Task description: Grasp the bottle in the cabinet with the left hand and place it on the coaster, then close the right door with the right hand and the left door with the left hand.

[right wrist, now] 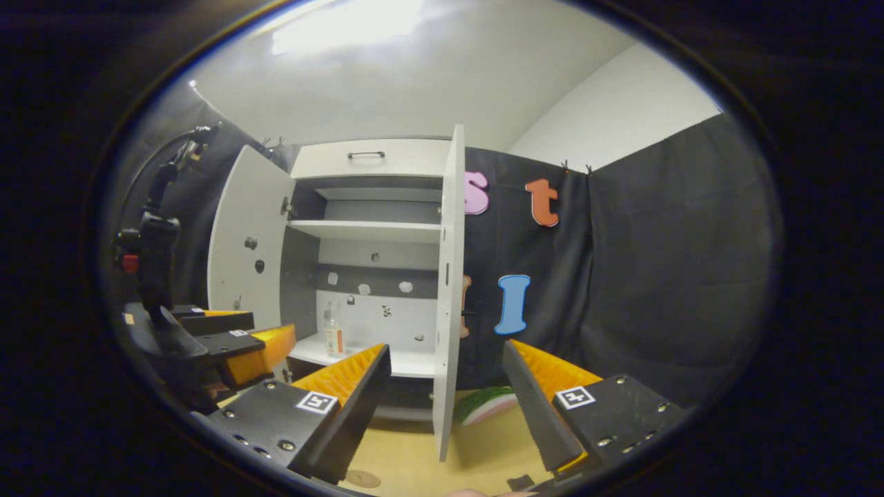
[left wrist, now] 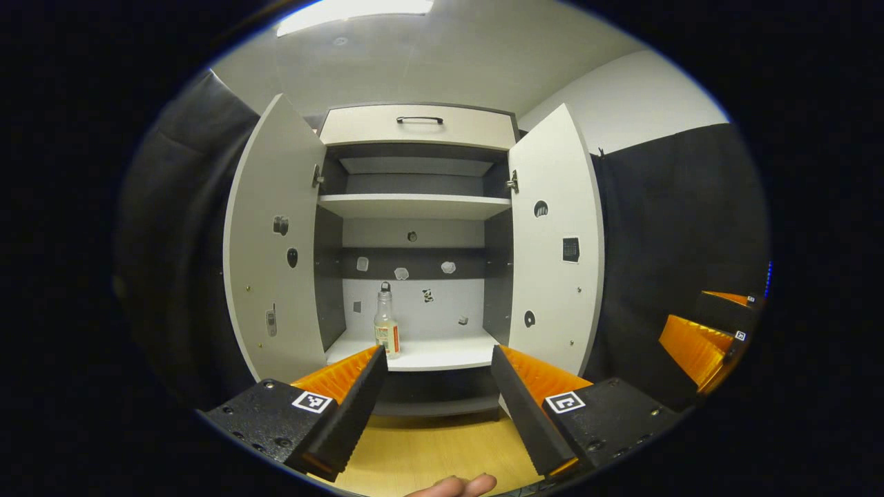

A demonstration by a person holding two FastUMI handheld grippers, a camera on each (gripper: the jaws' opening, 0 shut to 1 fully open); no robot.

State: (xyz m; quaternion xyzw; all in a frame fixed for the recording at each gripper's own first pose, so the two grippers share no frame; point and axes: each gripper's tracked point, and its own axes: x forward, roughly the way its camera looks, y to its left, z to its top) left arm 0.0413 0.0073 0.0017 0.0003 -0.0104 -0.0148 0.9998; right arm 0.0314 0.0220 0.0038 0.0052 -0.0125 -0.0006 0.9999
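Wooden tabletop, pale yellow-brown. Black cloth wall to the sides and behind, white ceiling with a light panel above.

Cabinet stands on the table, both doors swung out. Left door and right door are pale grey with small stickers on their inner faces. A drawer with a dark handle sits on top, one shelf below it, upper compartment bare. Back panel carries a few small stickers.

Bottle: clear, small dark cap, orange-and-white label, upright on the cabinet floor, left of centre, near the front edge. In the right gripper view the same bottle is seen through the open front, past the edge of the right door.

Left gripper: jaws wide, nothing between them, aimed at the lower compartment, short of the bottle. A fingertip of the hand shows at the bottom edge.

Right gripper: jaws wide, empty, straddling the right door's edge in view, not touching it. Left gripper shows off to its left.

Round coaster lies on the table near the bottom edge. A green-pink-white object lies behind the right door, identity unclear.
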